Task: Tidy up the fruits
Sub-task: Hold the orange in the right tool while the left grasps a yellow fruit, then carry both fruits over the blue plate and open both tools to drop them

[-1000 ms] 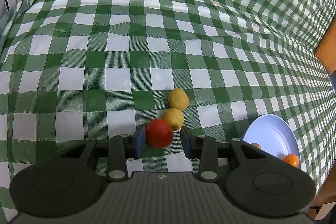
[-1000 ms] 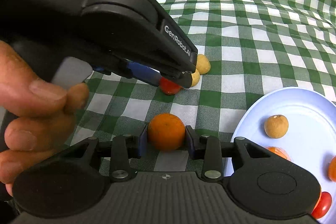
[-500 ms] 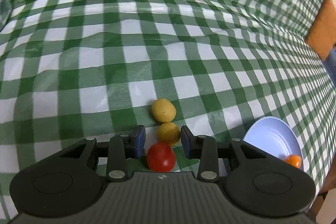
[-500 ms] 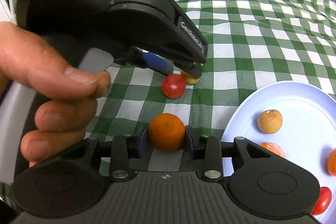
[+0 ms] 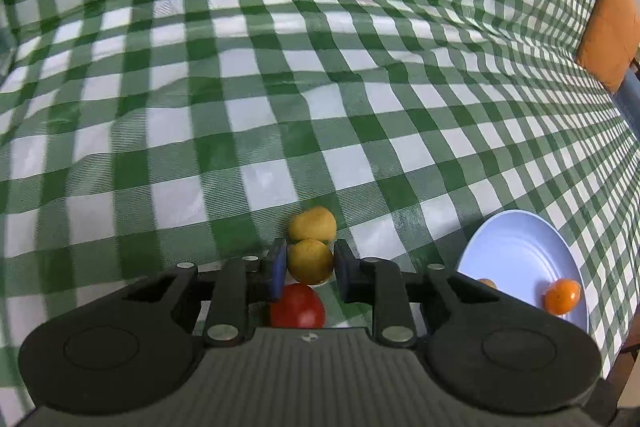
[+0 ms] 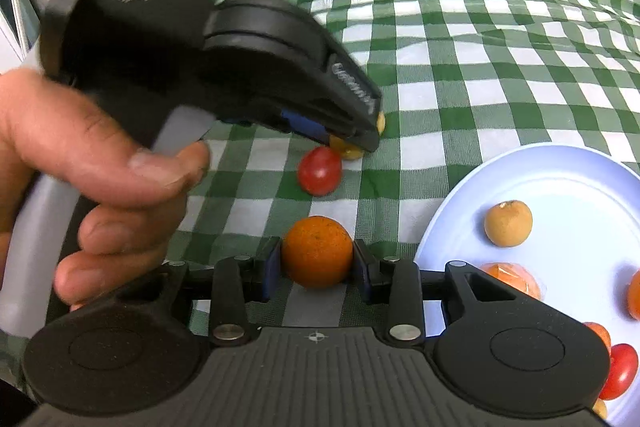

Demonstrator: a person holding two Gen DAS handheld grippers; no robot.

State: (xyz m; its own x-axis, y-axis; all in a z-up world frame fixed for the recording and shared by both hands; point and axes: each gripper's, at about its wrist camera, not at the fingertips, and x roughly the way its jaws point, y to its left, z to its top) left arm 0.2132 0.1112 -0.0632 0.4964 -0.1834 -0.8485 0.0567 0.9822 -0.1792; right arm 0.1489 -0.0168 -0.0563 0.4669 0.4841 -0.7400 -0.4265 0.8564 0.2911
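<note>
My left gripper (image 5: 310,263) stands around a small yellow fruit (image 5: 310,261) on the checked cloth, its jaws close on both sides but not clearly pressing it. A second yellow fruit (image 5: 313,224) lies just beyond, and a red cherry tomato (image 5: 298,307) lies just behind the jaws. My right gripper (image 6: 316,263) is shut on an orange (image 6: 317,251), held beside the left rim of the pale blue plate (image 6: 560,187). The left gripper also shows in the right wrist view (image 6: 360,143), with the tomato (image 6: 319,171) below it.
The plate holds a tan longan (image 6: 508,223), orange pieces (image 6: 516,279) and a cherry tomato (image 6: 620,371). In the left wrist view the plate (image 5: 516,251) sits at the right with an orange fruit (image 5: 562,295). An orange cushion (image 5: 610,31) is at the far right edge.
My left gripper moved forward past the tomato, which now lies behind the jaws, and came around the nearer yellow fruit. My right gripper kept hold of the orange.
</note>
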